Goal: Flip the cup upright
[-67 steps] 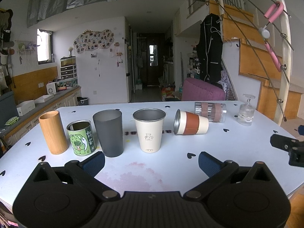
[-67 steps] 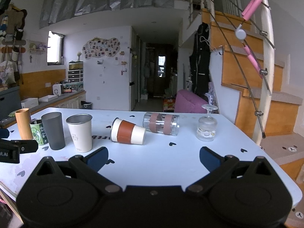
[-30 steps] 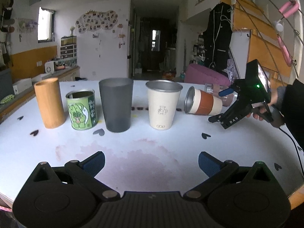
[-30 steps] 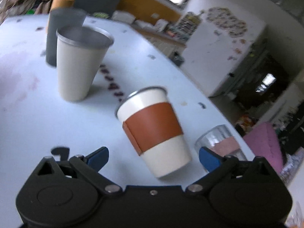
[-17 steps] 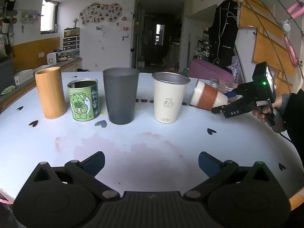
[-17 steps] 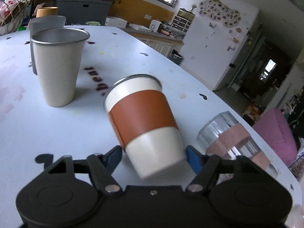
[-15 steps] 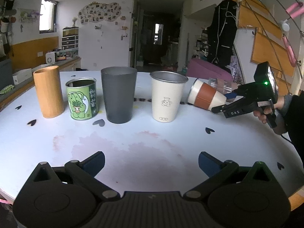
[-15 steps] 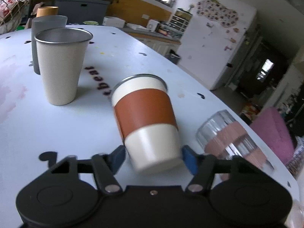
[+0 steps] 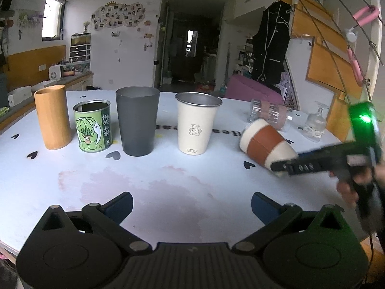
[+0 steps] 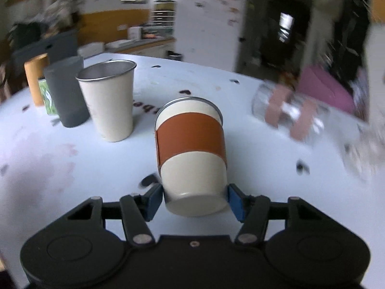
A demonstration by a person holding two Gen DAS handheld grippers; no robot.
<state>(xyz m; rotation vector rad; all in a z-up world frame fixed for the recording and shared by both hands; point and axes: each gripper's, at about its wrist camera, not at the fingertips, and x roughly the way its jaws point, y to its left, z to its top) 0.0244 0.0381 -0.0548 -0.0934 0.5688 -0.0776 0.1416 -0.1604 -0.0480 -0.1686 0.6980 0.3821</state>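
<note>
A cream cup with a brown sleeve (image 10: 192, 149) is held by its base between the blue pads of my right gripper (image 10: 195, 198), which is shut on it. The cup is tilted, rim pointing away and up, lifted off the white table (image 10: 72, 192). In the left wrist view the same cup (image 9: 264, 142) hangs tilted at the right, with my right gripper (image 9: 286, 167) behind its base. My left gripper (image 9: 191, 207) is open and empty over the table's near edge.
Upright in a row stand a bamboo cup (image 9: 52, 116), a green tin (image 9: 93, 125), a grey tumbler (image 9: 137, 124) and a cream metal cup (image 9: 197, 122). A clear glass with pink bands (image 9: 269, 113) lies on its side. A stemmed glass (image 9: 315, 126) stands inverted at the far right.
My right gripper closed on the sleeved cup's base and lifted it off the table, swinging it nearer and tilting the rim upward. My left gripper stayed open and nearly still.
</note>
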